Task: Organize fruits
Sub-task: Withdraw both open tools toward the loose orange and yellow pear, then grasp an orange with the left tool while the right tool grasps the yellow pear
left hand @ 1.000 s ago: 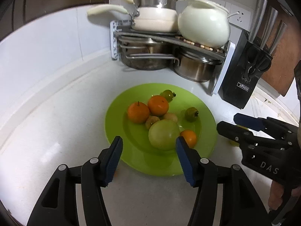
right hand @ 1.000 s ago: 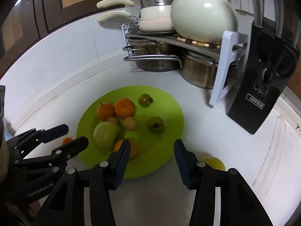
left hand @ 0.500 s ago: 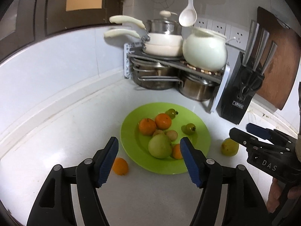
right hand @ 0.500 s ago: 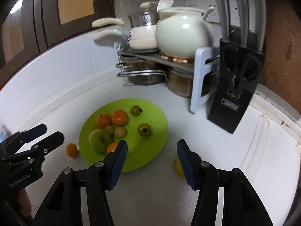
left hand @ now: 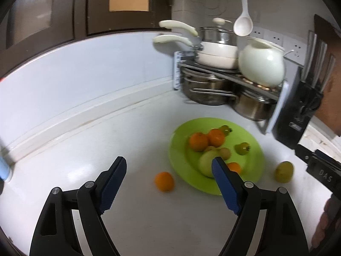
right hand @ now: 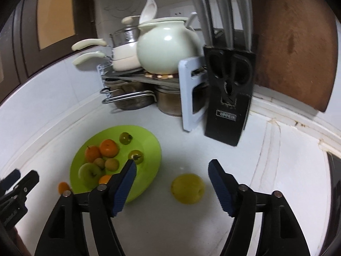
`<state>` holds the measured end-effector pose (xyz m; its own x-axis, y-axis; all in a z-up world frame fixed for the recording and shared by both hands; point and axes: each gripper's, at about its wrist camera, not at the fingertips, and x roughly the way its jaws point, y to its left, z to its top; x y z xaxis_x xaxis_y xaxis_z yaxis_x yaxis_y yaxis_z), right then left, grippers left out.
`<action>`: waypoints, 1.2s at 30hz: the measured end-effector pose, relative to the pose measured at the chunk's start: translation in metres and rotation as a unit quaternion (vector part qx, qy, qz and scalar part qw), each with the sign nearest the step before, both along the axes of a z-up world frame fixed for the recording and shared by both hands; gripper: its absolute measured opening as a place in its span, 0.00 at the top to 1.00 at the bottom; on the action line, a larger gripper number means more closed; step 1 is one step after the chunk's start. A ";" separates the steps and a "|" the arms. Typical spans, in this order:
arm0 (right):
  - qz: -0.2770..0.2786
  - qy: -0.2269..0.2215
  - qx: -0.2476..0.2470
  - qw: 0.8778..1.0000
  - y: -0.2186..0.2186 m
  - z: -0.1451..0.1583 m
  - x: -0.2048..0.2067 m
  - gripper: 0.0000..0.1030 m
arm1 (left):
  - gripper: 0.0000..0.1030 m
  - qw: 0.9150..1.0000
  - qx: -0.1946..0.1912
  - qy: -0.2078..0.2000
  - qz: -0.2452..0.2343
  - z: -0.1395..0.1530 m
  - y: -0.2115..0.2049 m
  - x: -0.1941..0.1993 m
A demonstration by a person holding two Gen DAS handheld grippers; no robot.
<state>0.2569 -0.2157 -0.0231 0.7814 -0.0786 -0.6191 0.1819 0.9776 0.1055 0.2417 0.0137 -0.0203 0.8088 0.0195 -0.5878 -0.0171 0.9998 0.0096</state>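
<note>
Left wrist view: left gripper [left hand: 168, 170], jaws opening and empty, above the table [left hand: 85, 153]; an orange [left hand: 164, 181] lies just beside the green plate [left hand: 181, 164] of fruit.

Right wrist view: right gripper [right hand: 171, 176], jaws opening, frames a yellow fruit [right hand: 188, 188] on the table, untouched; knife block [right hand: 229, 98] behind.

Left gripper [left hand: 168, 170]: pitched downward, jaws opening, nothing between pads. Right gripper [right hand: 171, 173]: pitched downward, jaws opening, pads gripping nothing. Fingers [left hand: 324, 224] of person's hand visible behind right gripper body.

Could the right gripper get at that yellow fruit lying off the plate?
Probably yes: the yellow fruit lies alone on the counter, ahead of the right gripper, whose empty fingers are opening.
</note>
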 end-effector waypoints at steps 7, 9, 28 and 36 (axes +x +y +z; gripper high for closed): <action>-0.034 0.026 0.002 0.999 -0.005 -0.018 0.004 0.30 | 0.18 0.999 0.012 0.004 0.038 -0.015 0.008 0.002; -0.041 0.035 0.001 0.999 -0.005 -0.024 0.007 0.30 | 0.18 0.999 0.008 0.013 0.046 -0.021 0.011 0.005; -0.063 0.096 -0.004 0.993 -0.008 -0.065 0.026 0.30 | 0.19 0.996 0.017 0.074 0.044 -0.068 0.012 0.037; -0.061 0.108 -0.005 0.992 -0.007 -0.072 0.034 0.30 | 0.33 0.995 0.003 0.099 0.027 -0.081 0.013 0.055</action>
<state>0.2913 -0.2231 -0.0953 0.6148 -0.1714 -0.7698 0.3161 0.9478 0.0414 0.2968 0.0265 -0.1017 0.6748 0.0642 -0.7352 -0.0678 0.9974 0.0249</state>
